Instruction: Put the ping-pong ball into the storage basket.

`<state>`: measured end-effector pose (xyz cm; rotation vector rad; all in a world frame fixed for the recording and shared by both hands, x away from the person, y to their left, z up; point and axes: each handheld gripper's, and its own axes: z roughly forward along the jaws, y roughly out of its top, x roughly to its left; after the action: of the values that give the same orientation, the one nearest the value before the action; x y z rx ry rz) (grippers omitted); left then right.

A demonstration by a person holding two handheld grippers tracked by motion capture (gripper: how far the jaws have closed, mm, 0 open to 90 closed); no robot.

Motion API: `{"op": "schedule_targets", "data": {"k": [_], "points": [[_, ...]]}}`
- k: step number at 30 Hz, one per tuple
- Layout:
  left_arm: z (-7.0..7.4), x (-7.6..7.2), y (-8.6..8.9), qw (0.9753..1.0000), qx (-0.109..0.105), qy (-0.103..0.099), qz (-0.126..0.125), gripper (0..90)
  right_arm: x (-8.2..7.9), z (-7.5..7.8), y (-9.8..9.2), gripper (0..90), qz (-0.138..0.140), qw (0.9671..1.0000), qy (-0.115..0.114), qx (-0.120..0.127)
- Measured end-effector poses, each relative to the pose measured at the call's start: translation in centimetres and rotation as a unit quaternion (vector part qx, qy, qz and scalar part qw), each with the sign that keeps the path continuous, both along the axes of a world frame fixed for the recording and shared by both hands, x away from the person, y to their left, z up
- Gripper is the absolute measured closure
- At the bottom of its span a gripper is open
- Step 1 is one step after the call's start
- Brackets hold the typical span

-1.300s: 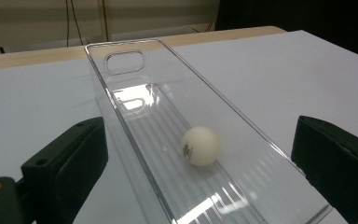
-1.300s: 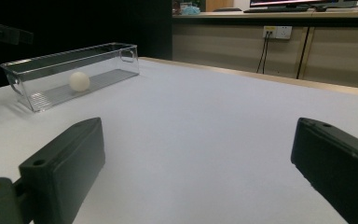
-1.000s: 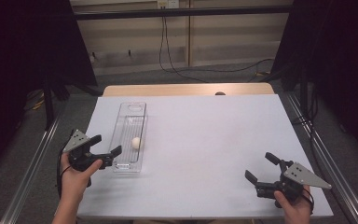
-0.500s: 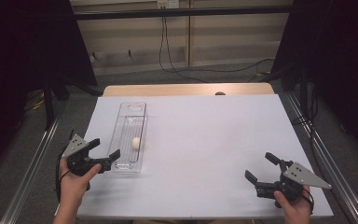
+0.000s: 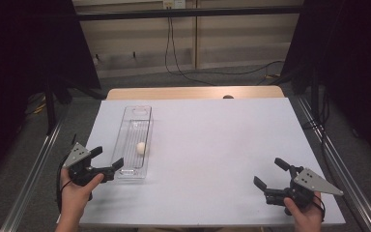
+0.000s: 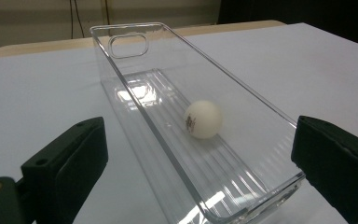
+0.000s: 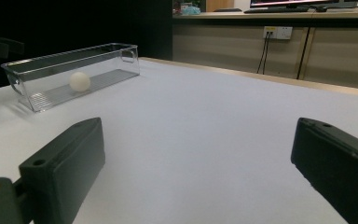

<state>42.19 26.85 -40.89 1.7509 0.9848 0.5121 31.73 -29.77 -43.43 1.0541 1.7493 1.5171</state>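
Observation:
A long clear plastic bin (image 5: pixel 135 140) lies lengthwise on the left of the white table, with a white ping-pong ball (image 5: pixel 141 147) resting inside it. In the left gripper view the ball (image 6: pixel 203 119) sits mid-bin (image 6: pixel 135 100), beyond the wide-apart jaws. My left gripper (image 5: pixel 107 158) is open at the bin's near left corner, holding nothing. My right gripper (image 5: pixel 270 173) is open near the table's front right, far from the bin (image 7: pixel 70 74) and ball (image 7: pixel 79 81), with bare table between its jaws.
The white table top (image 5: pixel 212 140) stretches between the bin and my right gripper. A wooden strip (image 5: pixel 193 92) runs along its far edge. Metal rails (image 5: pixel 29 179) flank both sides, and cables (image 5: pixel 188 58) hang down the back wall.
My left gripper has drawn back toward the near edge, from beside the bin's side to its near left corner. The right gripper, bin and ball have stayed put.

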Motion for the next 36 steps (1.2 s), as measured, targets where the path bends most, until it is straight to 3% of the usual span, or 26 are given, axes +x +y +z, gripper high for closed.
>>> {"op": "schedule_targets", "data": {"k": [16, 36], "points": [[-0.5, -0.5, 0.3, 0.9999, -0.008, 0.0, -0.007, 3.7, -0.1, 0.0, 0.1, 2.4, -0.001, 1.0, 0.002, 0.002], [-1.4, -1.2, 1.0, 1.0, -0.009, -0.002, 0.001, 3.7, -0.1, 0.1, 0.0, 2.4, 0.002, 1.0, -0.002, -0.001]]}}
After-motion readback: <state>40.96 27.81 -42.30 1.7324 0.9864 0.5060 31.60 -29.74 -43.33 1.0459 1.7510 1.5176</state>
